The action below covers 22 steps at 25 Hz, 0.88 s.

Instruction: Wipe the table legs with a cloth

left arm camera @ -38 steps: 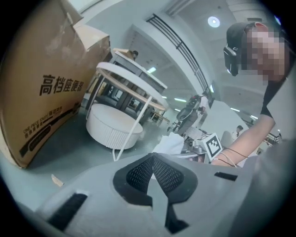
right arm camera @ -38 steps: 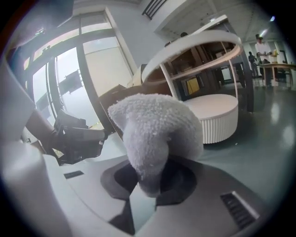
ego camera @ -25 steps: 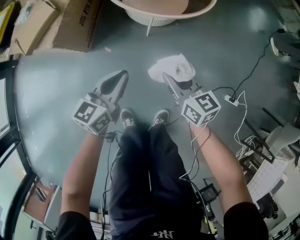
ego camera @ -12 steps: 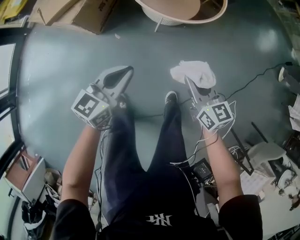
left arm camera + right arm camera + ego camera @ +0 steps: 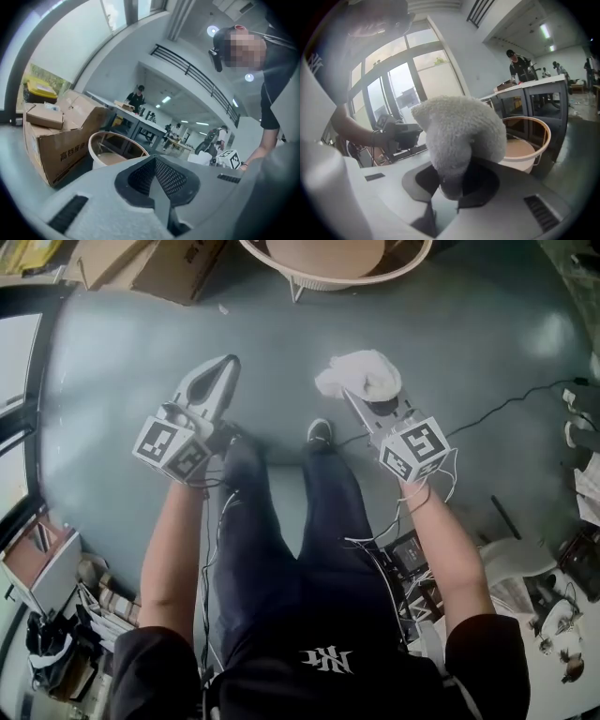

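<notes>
- The cardboard box (image 5: 70,152) bore dark Chinese print on its side; it began 高档, the rest unclear.
- The dark shirt (image 5: 319,659) showed a white monogram, not legible.

Looks along the left gripper (image 5: 157,177): jaws closed tight, black mesh pads meeting in a point, nothing between. Just beyond the tips, a round white tub (image 5: 101,149) with a tan inside. Left of it, a big cardboard box (image 5: 61,147) with print on its side, a smaller box (image 5: 44,116) on top. Further back, a long table (image 5: 124,119) with a person (image 5: 137,97) standing behind. At right, another person bending over, dark sleeve (image 5: 272,101), forearm reaching down to a marker cube (image 5: 230,159). Overhead, a railing (image 5: 197,75) and round ceiling lamps (image 5: 213,31).
</notes>
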Each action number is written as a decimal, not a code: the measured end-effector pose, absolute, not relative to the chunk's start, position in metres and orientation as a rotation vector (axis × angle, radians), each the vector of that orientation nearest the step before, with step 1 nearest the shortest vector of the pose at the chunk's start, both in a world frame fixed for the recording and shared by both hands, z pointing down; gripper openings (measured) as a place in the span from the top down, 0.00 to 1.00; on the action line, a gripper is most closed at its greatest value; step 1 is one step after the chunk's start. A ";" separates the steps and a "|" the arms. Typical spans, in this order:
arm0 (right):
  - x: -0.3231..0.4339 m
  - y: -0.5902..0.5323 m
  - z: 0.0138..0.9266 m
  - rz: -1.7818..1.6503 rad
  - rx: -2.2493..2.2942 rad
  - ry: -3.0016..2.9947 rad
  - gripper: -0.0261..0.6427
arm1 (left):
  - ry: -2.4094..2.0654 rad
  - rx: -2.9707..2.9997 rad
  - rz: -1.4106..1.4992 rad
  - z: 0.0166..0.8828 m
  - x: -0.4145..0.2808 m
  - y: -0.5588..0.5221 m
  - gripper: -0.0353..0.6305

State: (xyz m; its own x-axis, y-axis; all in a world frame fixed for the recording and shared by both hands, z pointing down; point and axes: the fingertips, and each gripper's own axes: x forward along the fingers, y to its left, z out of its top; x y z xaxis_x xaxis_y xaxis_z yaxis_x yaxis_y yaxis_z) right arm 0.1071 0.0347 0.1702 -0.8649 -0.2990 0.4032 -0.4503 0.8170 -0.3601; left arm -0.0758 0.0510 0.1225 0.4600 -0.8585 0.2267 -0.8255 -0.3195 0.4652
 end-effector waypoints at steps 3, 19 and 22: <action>0.106 0.038 0.172 0.662 0.524 -2.649 0.86 | -1.436 2.199 -0.131 0.101 -0.078 0.045 0.94; 0.044 -0.005 0.265 0.563 0.415 -2.404 0.86 | -1.394 2.126 -0.075 0.207 -0.116 0.049 0.94; 0.051 -0.018 0.297 0.553 0.406 -2.396 0.85 | -1.397 2.129 -0.043 0.228 -0.103 0.037 0.94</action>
State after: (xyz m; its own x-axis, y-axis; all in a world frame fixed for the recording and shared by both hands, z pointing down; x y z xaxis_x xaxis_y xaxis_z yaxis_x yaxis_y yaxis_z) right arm 0.0509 -0.0184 0.2971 -0.7485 -0.1471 0.6466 -0.4156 0.8639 -0.2846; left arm -0.1027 0.0368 0.2280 0.4496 -0.8476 0.2817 -0.8287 -0.2781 0.4857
